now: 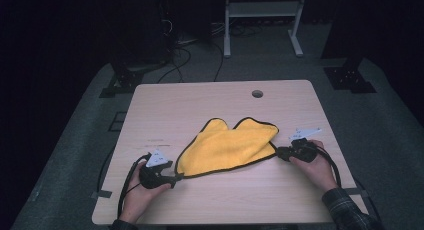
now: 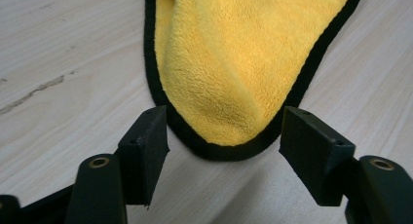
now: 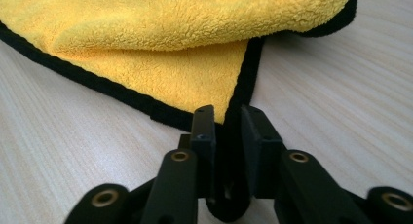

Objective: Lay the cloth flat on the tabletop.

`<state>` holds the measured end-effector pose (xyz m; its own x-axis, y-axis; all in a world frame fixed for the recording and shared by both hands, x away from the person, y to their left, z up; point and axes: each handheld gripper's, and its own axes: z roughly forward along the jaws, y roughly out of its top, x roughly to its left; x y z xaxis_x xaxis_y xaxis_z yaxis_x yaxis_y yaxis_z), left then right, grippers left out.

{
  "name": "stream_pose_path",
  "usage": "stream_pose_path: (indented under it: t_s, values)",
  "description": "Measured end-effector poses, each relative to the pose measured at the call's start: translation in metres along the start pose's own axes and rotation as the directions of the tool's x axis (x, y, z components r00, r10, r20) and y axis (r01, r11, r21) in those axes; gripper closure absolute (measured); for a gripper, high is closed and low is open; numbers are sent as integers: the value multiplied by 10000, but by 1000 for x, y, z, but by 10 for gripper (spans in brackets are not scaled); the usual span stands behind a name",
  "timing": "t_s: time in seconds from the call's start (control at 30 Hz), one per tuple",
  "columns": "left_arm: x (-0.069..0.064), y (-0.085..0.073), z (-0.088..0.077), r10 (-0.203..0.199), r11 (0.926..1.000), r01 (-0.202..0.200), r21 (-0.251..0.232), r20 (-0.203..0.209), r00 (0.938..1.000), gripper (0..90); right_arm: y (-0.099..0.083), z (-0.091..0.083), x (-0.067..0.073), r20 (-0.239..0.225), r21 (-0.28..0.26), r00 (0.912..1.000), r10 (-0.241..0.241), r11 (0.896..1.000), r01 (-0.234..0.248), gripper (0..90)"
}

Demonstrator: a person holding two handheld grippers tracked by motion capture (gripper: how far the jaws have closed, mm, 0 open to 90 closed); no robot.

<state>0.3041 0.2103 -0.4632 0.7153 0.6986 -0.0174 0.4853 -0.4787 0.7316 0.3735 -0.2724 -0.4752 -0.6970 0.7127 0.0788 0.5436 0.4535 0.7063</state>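
Observation:
A yellow cloth [image 1: 227, 147] with a black hem lies partly folded on the wooden table [image 1: 200, 100]. My left gripper [image 1: 176, 178] sits at the cloth's near left corner. In the left gripper view, that rounded corner [image 2: 221, 131] lies between the wide-apart jaws, and the pads do not touch it, so the left gripper [image 2: 224, 136] is open. My right gripper [image 1: 280, 152] is at the cloth's right corner. In the right gripper view, the right gripper [image 3: 228, 121] is shut on the black-hemmed corner of the cloth [image 3: 170, 19], whose upper layer folds over behind it.
A small round hole [image 1: 257, 93] sits near the table's far edge. Beyond the table stand a white metal frame [image 1: 262, 20] and dark stands with cables on the grey floor. Bare wood surrounds the cloth on all sides.

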Motion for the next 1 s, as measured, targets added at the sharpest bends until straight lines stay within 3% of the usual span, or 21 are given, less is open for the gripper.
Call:
stream_pose_path:
  t_s: [0.23, 0.3, 0.63, 0.77, 0.8, 0.93, 1.0]
  values:
    - [-4, 1, 14, 451, 9984, -440, 346, -305, 9985, 281, 0, 0, 0, 11, 54, 10000, 26, 10000, -26, 783]
    - [-4, 0, 16, 394, 9985, -388, 398, -137, 9991, 305, 0, 0, 0, -14, 48, 10000, -3, 10000, 3, 787]
    - [-1, 3, 15, 326, 9987, -331, 381, 128, 9994, 761, 0, -2, 3, -85, 191, 10000, -32, 9998, 33, 840]
    - [0, 5, 15, 149, 9984, -151, 540, 41, 9999, 797, 1, -3, 5, -133, 256, 9999, -38, 9997, 41, 855]
    - [0, 5, 14, -51, 9985, 44, 539, 120, 9999, 798, 1, -5, 6, -171, 263, 9998, -130, 9996, 134, 857]
    - [1, 7, 9, -243, 9995, 238, 226, 211, 9995, 799, 4, -17, 6, -358, -70, 9994, -36, 10000, 33, 860]
    - [2, 13, -1, -310, 9990, 318, -320, 250, 9992, 800, 6, -25, 5, -475, -488, 9989, 22, 9988, -45, 861]
